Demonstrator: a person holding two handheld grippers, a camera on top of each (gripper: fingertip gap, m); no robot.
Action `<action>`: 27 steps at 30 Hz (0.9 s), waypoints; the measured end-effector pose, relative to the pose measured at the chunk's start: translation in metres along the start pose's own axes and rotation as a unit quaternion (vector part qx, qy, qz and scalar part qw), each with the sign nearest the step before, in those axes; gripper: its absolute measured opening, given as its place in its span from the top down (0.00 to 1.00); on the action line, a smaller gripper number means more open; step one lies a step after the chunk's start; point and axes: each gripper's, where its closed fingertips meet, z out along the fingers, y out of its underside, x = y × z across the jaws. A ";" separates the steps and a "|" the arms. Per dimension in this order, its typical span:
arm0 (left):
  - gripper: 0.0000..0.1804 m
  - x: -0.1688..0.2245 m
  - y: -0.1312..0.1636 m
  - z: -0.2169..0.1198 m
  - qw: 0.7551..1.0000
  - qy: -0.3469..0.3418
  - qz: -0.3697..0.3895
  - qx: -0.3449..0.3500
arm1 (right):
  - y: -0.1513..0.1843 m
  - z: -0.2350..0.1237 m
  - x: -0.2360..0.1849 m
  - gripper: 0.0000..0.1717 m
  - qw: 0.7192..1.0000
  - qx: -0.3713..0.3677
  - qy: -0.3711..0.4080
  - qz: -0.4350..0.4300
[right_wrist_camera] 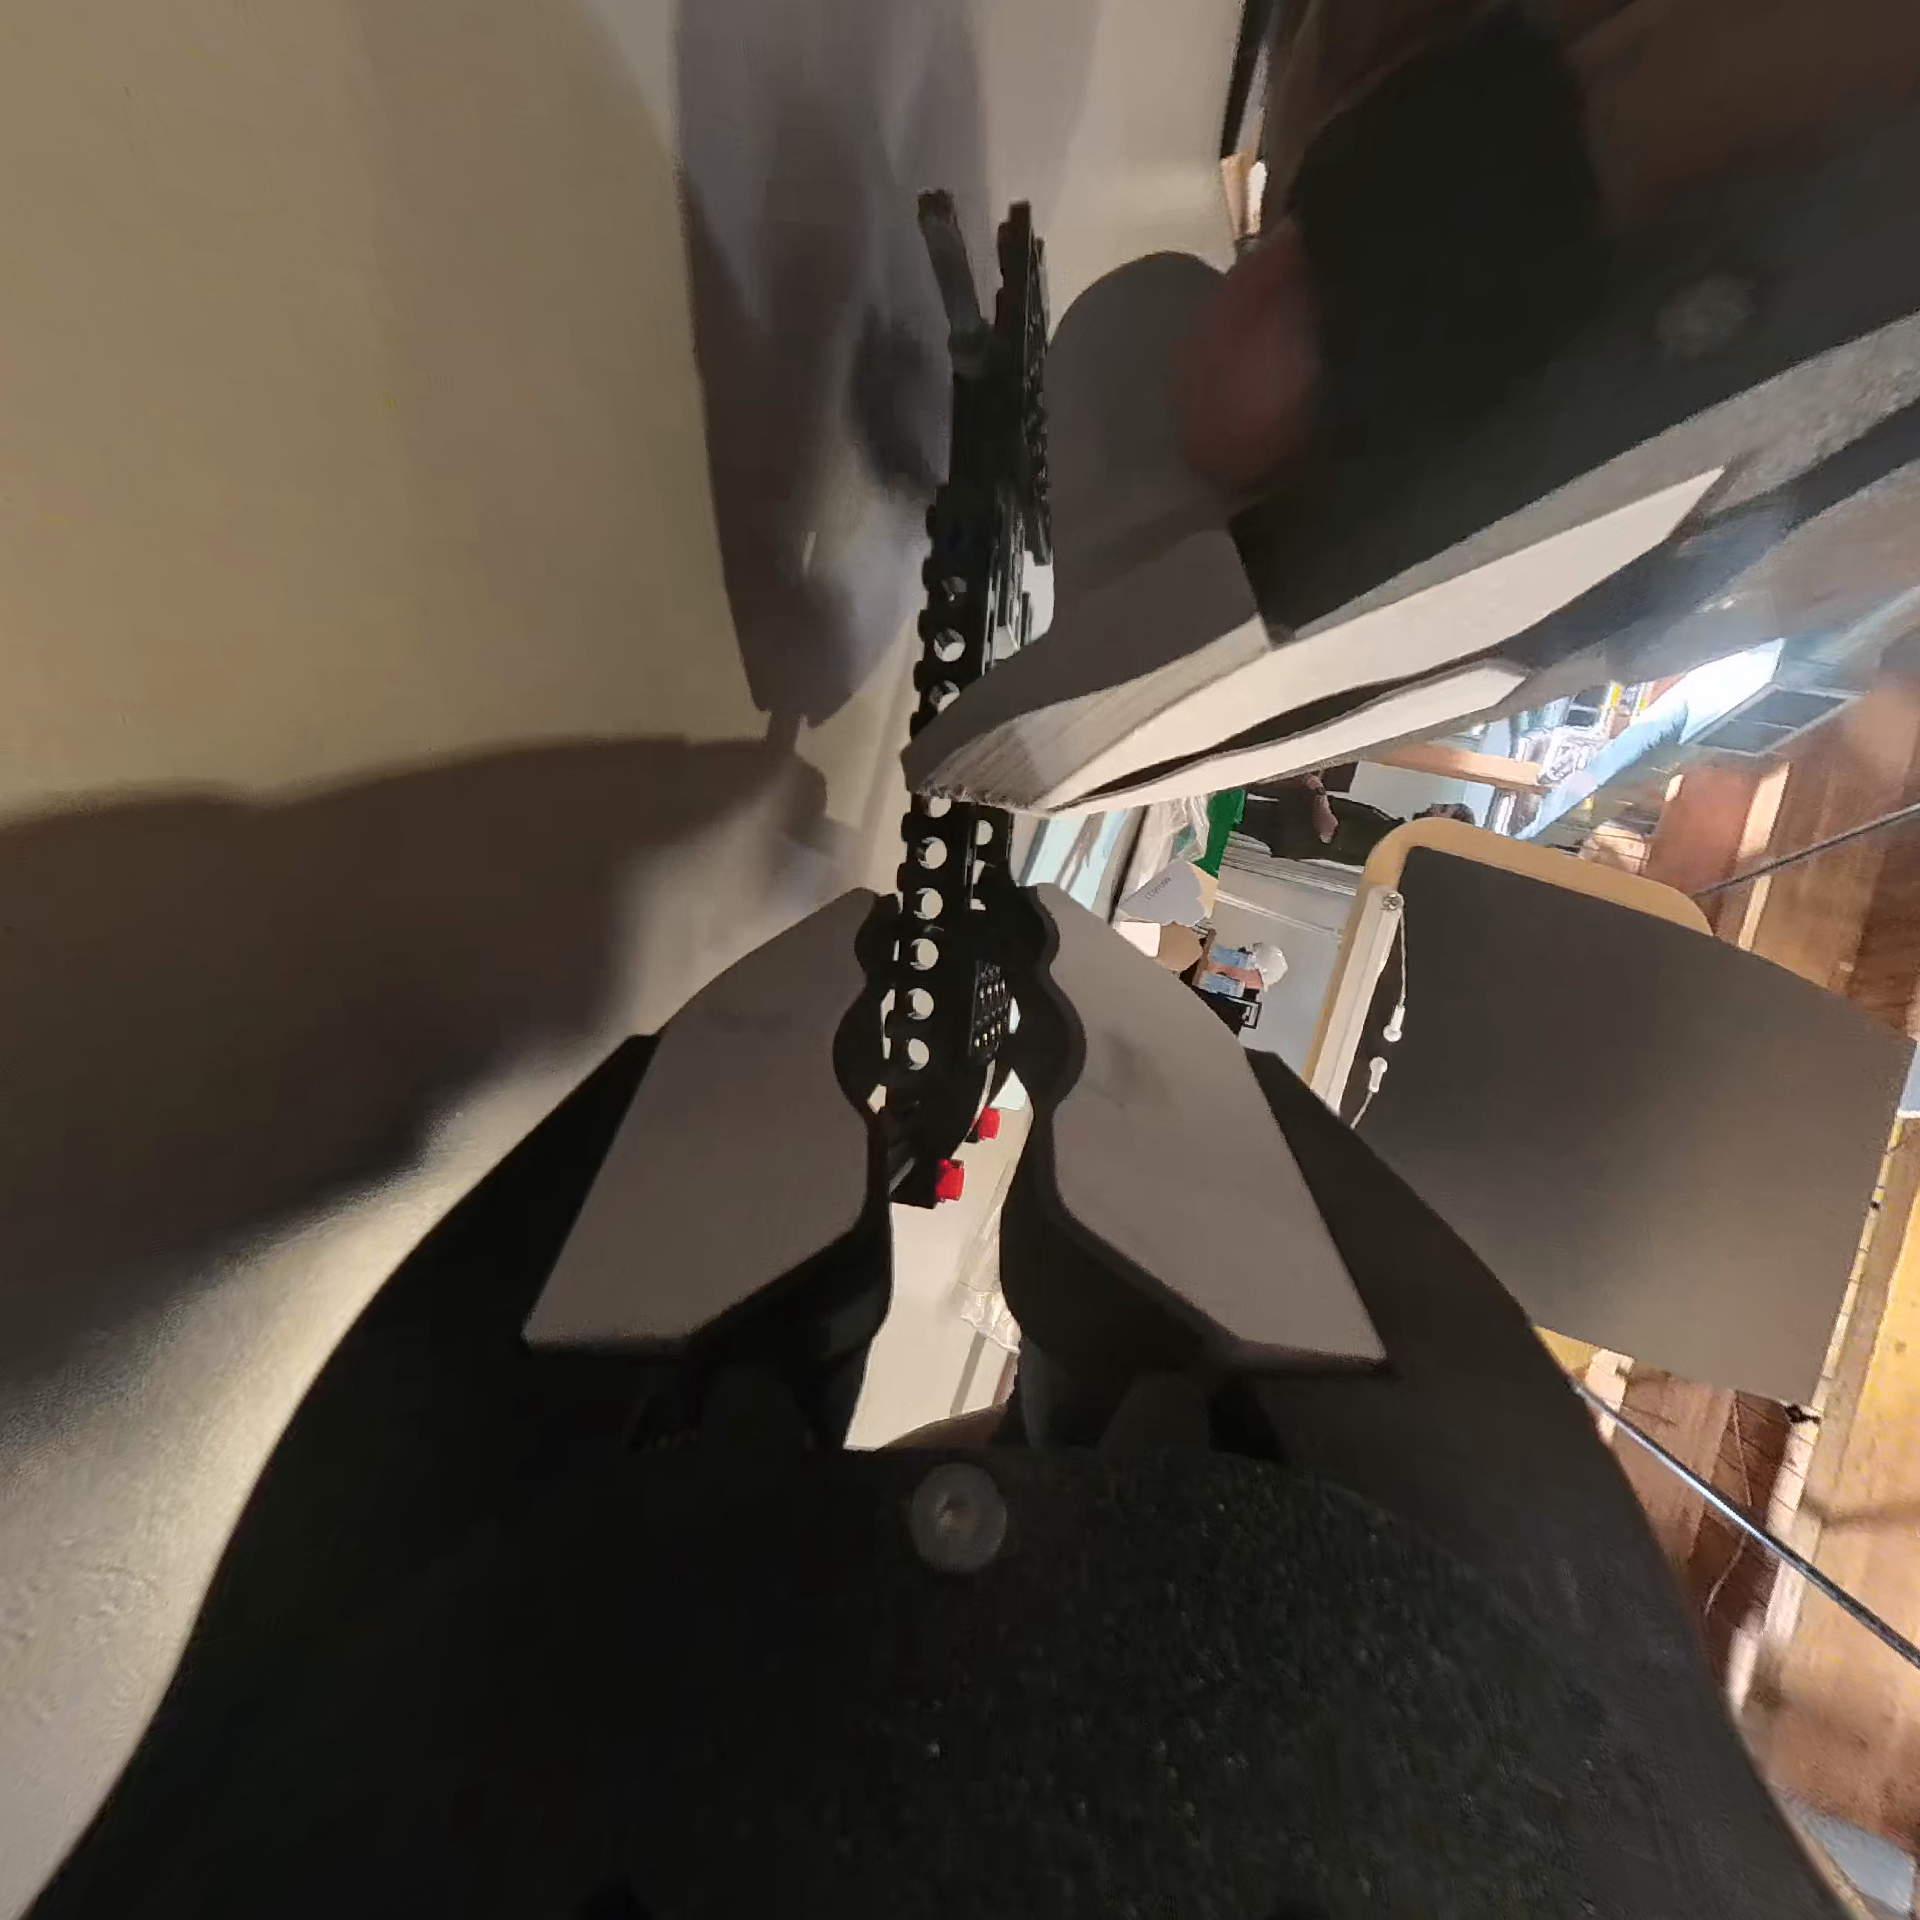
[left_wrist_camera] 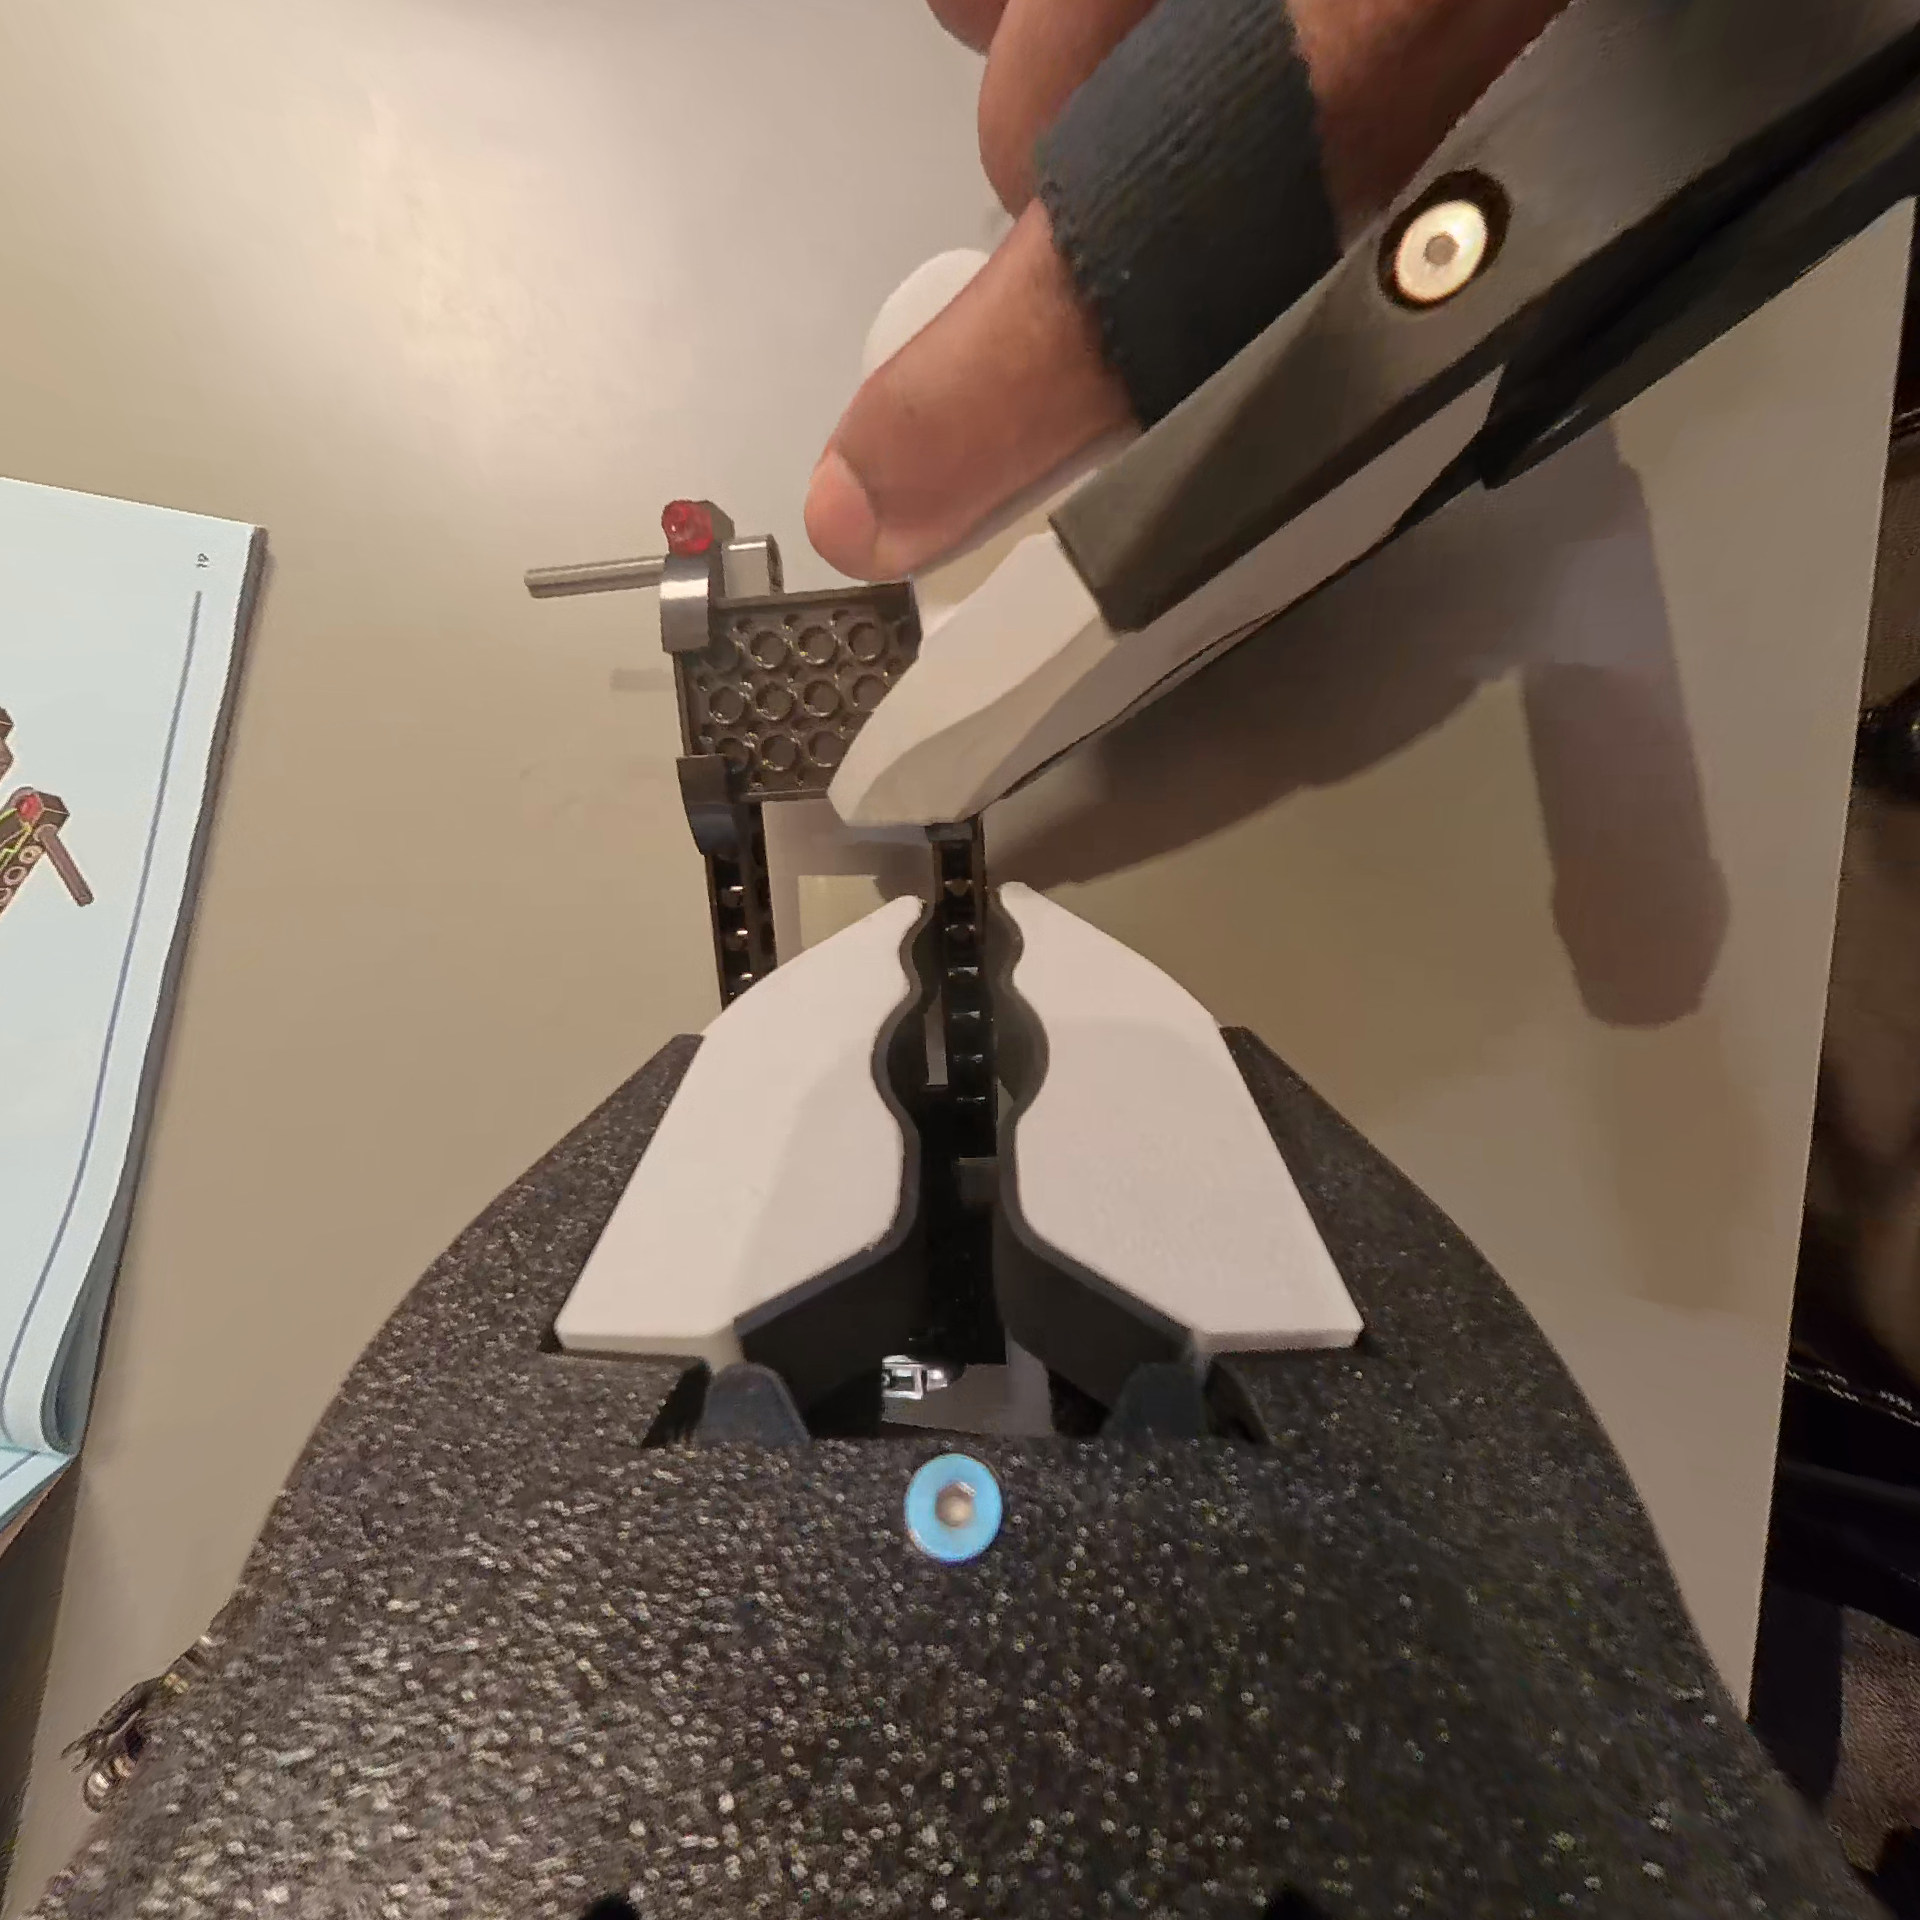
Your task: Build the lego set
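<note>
A brick model of black holed beams [left_wrist_camera: 961,971] with a dark grey studded plate [left_wrist_camera: 790,686], a grey axle [left_wrist_camera: 592,578] and a red stud [left_wrist_camera: 688,523] is held above the pale table [left_wrist_camera: 416,312]. My left gripper [left_wrist_camera: 961,899] is shut on one black beam. My right gripper [left_wrist_camera: 904,795] comes in from the upper right with a hand [left_wrist_camera: 914,468] on it, its tips against the plate and the beam's top. In the right wrist view my right gripper [right_wrist_camera: 956,920] is shut on the model's black beam [right_wrist_camera: 925,894], with red pieces [right_wrist_camera: 948,1176] between its fingers. The left gripper [right_wrist_camera: 977,774] grips the same model farther along.
An open light blue instruction booklet [left_wrist_camera: 94,935] lies at the left of the table. The table's right edge [left_wrist_camera: 1860,935] is close by. A chair with a black back [right_wrist_camera: 1610,1091] and room clutter show beyond the table. The tips of both grippers are at nearly the same place.
</note>
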 end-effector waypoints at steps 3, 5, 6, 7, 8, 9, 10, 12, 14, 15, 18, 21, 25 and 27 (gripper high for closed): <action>0.96 0.001 0.001 0.004 1.000 0.003 0.002 -0.008 | 0.000 0.000 -0.003 0.88 1.000 -0.005 -0.012 -0.027; 0.96 0.001 0.001 0.005 1.000 0.005 0.001 -0.008 | 0.001 0.001 -0.004 0.88 0.999 -0.006 -0.015 -0.040; 0.96 0.001 0.001 0.005 1.000 0.005 0.001 -0.006 | 0.001 0.001 -0.004 0.88 0.999 -0.004 -0.016 -0.038; 0.96 0.000 0.001 0.005 1.000 0.004 0.001 -0.002 | 0.001 0.001 -0.003 0.88 0.999 -0.003 -0.016 -0.030; 0.96 -0.002 -0.001 0.004 1.000 -0.004 0.001 0.006 | 0.003 0.002 -0.001 0.88 1.000 -0.006 -0.013 -0.019; 0.95 -0.005 -0.003 0.003 1.000 -0.016 0.002 0.016 | 0.005 0.003 0.001 0.88 1.000 -0.008 -0.012 -0.004; 0.95 -0.006 -0.004 0.001 0.999 -0.026 0.008 0.027 | 0.006 0.003 0.002 0.88 1.000 -0.007 -0.015 0.018; 0.93 -0.013 -0.009 -0.008 0.995 -0.077 0.024 0.059 | 0.010 0.006 0.002 0.88 0.998 -0.013 -0.021 0.063; 0.89 -0.021 -0.014 -0.024 0.984 -0.142 0.020 0.103 | 0.017 0.008 0.002 0.88 0.995 -0.030 -0.017 0.090; 0.89 -0.022 -0.016 -0.032 0.977 -0.172 0.023 0.127 | 0.020 0.009 0.002 0.88 0.993 -0.033 -0.017 0.108; 0.89 -0.022 -0.022 -0.047 0.948 -0.256 0.071 0.173 | 0.028 0.010 0.003 0.88 0.987 -0.038 -0.020 0.156; 0.88 -0.022 -0.021 -0.040 0.921 -0.341 0.139 0.127 | 0.031 0.009 0.008 0.88 0.982 -0.042 -0.015 0.183; 0.87 -0.034 -0.019 -0.027 0.866 -0.440 0.233 0.040 | 0.027 0.002 0.016 0.89 0.980 -0.034 -0.001 0.196; 0.86 -0.033 -0.017 -0.022 0.858 -0.447 0.253 0.026 | 0.029 -0.002 0.018 0.88 0.979 -0.036 0.005 0.201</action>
